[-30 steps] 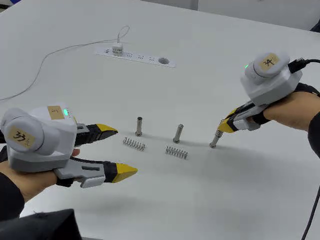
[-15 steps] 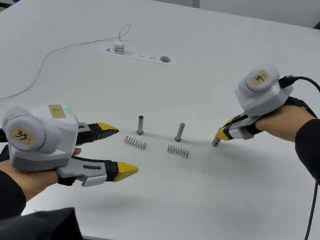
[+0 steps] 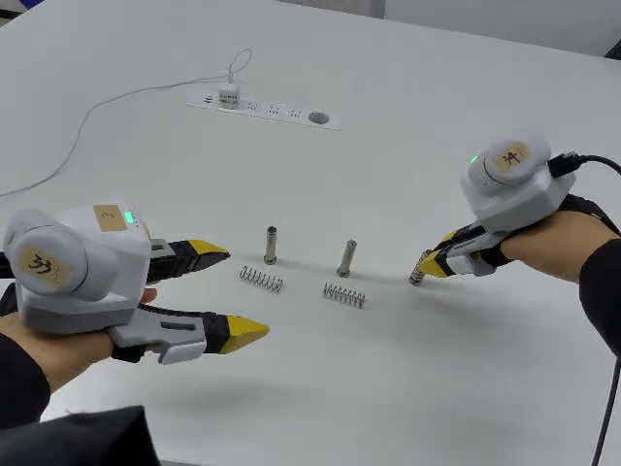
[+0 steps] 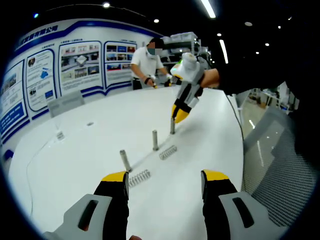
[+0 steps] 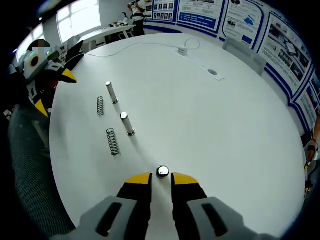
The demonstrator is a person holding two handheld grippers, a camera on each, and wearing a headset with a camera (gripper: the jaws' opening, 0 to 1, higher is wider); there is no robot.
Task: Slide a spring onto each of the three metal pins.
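- Handwriting marked a round tan sticker on the left gripper [image 3: 238, 291], nearest in the head view, but the characters could not be read. A second tan sticker and a green light sat on its top.
- Its jaws stood wide apart and held nothing, hovering over the white table [image 3: 388, 388] just short of the parts.
- Just past its tips the left loose spring [image 3: 260, 280] lay on its side, and the second loose spring [image 3: 343, 295] lay further right. Each was near a pin but apart from it.
- Behind them the left pin [image 3: 271, 244] and the middle pin [image 3: 346, 258] stood upright and bare.
- The right pin [image 5: 163, 172] stood in line with them, with a third spring [image 3: 417, 273] coiled round its shaft.
- The right gripper [image 3: 432, 264] had its tips at that pin's top. In its own view the jaws showed a narrow gap, with the pin's cap at the mouth of it. Whether they pinched pin or spring could not be told.
- Its round sticker carried a handwritten mark, also unreadable, beside a green light.
- Farther back lay a white power strip [image 3: 264, 108] with a white plug [image 3: 229, 95] in it, and a cable [image 3: 116, 95] trailed off to the left.
- In the left gripper view a person [image 4: 145, 60] stood at the table's far edge, before wall posters [image 4: 75, 65] with print too small to read.
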